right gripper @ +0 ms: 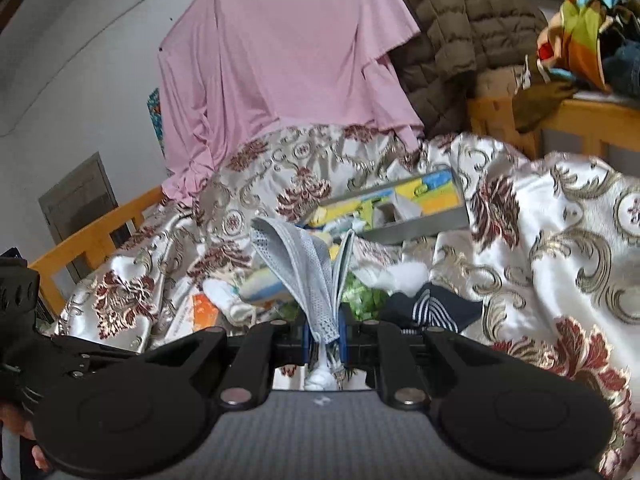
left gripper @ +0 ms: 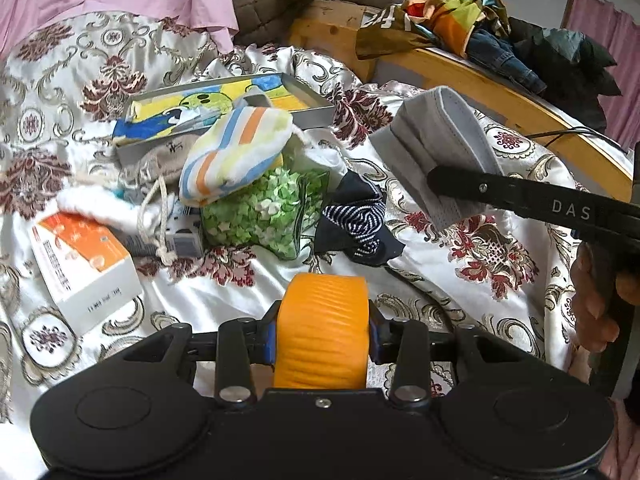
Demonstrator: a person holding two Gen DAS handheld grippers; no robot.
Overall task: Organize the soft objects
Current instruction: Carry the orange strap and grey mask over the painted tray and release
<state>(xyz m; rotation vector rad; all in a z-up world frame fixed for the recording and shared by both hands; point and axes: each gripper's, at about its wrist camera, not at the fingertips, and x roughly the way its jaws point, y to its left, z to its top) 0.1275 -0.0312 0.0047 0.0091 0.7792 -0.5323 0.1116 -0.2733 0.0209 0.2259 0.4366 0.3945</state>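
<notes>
My left gripper (left gripper: 323, 330) is shut on an orange ribbed soft roll (left gripper: 322, 328), held above the bedspread. My right gripper (right gripper: 324, 340) is shut on a grey mesh face mask (right gripper: 310, 276); it also shows in the left wrist view (left gripper: 440, 148), raised at the right with the right gripper's black finger (left gripper: 520, 200) across it. On the bed lie a striped pastel sock (left gripper: 236, 156), a navy striped sock (left gripper: 356, 216), a white fluffy sock (left gripper: 96, 206) and a clear bag of green paper stars (left gripper: 264, 212).
A colourful flat box (left gripper: 224, 112), an orange-and-white carton (left gripper: 84, 264) and a drawstring pouch (left gripper: 160, 160) lie on the patterned bedspread (left gripper: 500, 264). A wooden bed rail (left gripper: 500, 80) carries piled clothes (left gripper: 480, 28). A pink cloth (right gripper: 288, 60) and a brown jacket (right gripper: 460, 32) hang behind.
</notes>
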